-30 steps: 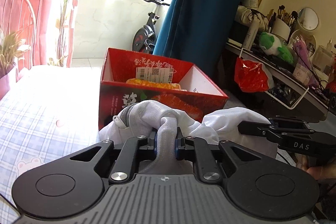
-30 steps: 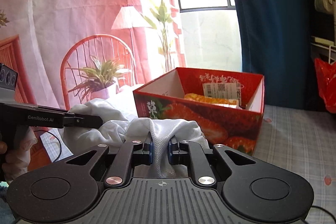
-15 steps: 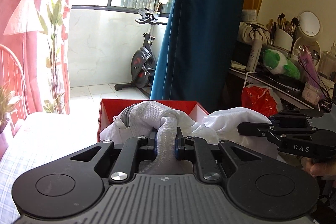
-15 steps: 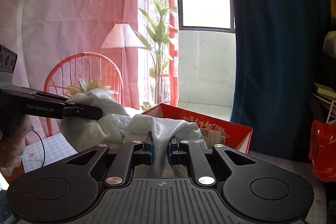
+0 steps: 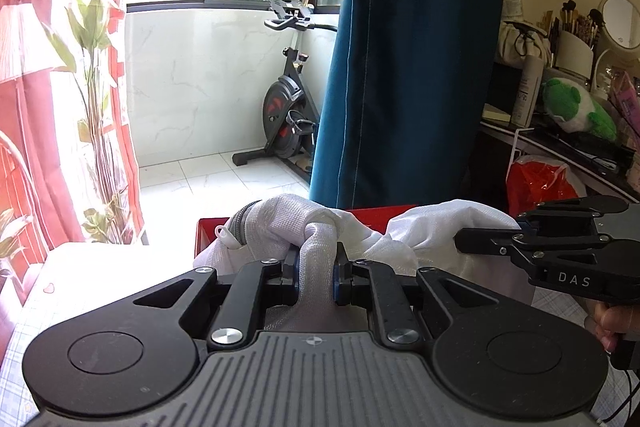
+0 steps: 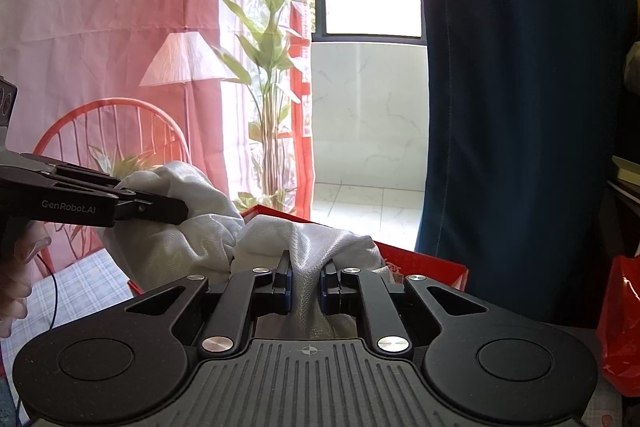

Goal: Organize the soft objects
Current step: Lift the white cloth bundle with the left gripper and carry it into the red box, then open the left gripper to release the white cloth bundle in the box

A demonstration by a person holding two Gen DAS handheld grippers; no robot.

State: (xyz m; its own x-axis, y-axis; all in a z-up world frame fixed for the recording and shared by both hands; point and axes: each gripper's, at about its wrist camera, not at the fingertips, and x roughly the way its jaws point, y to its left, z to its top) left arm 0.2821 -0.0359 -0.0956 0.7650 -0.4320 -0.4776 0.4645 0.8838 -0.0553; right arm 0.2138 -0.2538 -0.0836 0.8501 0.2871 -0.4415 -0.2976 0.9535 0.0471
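Note:
A white mesh garment (image 5: 296,227) with a grey zip edge hangs bunched between both grippers. My left gripper (image 5: 316,267) is shut on a fold of it. In the right wrist view my right gripper (image 6: 306,281) is shut on another fold of the same white garment (image 6: 192,223). Each gripper shows in the other's view: the right gripper (image 5: 480,241) at the right edge, the left gripper (image 6: 168,209) at the left edge. The red cardboard box (image 5: 372,217) lies just beyond and below the garment, only its far rim (image 6: 416,263) showing. Its inside is hidden.
A blue curtain (image 5: 400,67) hangs behind the box. An exercise bike (image 5: 288,115) stands by the window. A cluttered shelf with a green plush (image 5: 576,111) and a red plastic bag (image 5: 540,183) is at the right. The checked bedsheet (image 6: 80,279) lies below.
Both grippers have risen and moved forward together with the garment. The box, earlier fully in view with its contents, has sunk below the cloth so that only its far rim shows.

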